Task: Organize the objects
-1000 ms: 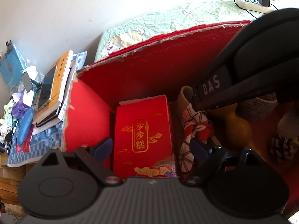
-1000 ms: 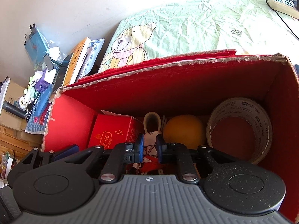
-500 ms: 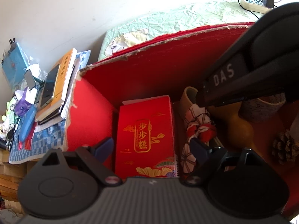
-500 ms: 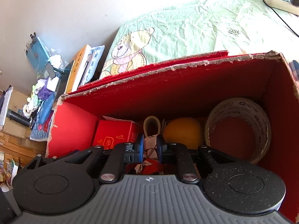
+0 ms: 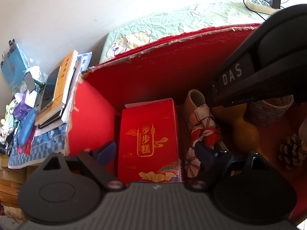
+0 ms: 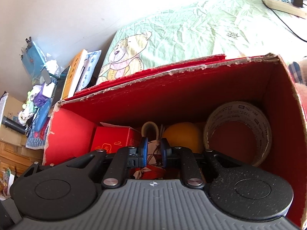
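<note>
Right gripper (image 6: 154, 151) pinches the folded umbrella (image 5: 203, 132), lying lengthwise in the red box (image 6: 191, 88); left gripper (image 5: 155, 149), fingers spread, hovers beside.

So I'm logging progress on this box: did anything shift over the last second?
Hardly anything. The right gripper stays shut on the patterned cloth bundle inside the red box; the left gripper stays open over the red carton. Only the view drifts slightly. Carton, gourd, tape roll and pine cone lie as before.
</note>
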Demonstrator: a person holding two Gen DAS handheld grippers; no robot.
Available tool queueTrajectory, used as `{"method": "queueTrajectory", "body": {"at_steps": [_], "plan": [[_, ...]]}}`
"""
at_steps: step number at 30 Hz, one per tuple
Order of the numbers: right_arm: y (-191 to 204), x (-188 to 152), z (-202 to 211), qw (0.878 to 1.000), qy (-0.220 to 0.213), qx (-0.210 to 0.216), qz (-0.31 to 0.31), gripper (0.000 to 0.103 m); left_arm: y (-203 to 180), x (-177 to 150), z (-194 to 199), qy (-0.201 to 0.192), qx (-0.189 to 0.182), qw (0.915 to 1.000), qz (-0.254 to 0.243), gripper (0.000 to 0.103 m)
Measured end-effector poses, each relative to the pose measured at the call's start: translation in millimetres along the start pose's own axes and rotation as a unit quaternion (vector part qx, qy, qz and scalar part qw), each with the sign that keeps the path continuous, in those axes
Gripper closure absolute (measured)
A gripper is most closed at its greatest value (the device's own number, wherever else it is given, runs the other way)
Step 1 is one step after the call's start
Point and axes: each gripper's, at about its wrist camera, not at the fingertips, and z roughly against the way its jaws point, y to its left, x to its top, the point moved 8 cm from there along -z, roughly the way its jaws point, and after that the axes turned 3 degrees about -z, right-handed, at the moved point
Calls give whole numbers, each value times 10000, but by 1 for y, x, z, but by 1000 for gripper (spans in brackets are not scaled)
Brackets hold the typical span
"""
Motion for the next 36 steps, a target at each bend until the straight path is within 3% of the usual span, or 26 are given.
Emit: {"method": "queueTrajectory", "body": {"at_steps": [10, 24, 36], "plan": [[0, 2, 7, 9994, -319, -91, 89, 87, -1, 0, 2, -126, -158, 9998, -86, 15], [0, 1, 4, 9998, -176, -2, 67, 86, 0, -1, 5, -85, -160, 9998, -127, 15], [1, 1, 7, 9993, -347, -122, 103, 85, -1, -1, 5, -120, -155, 9998, -106, 15]]}}
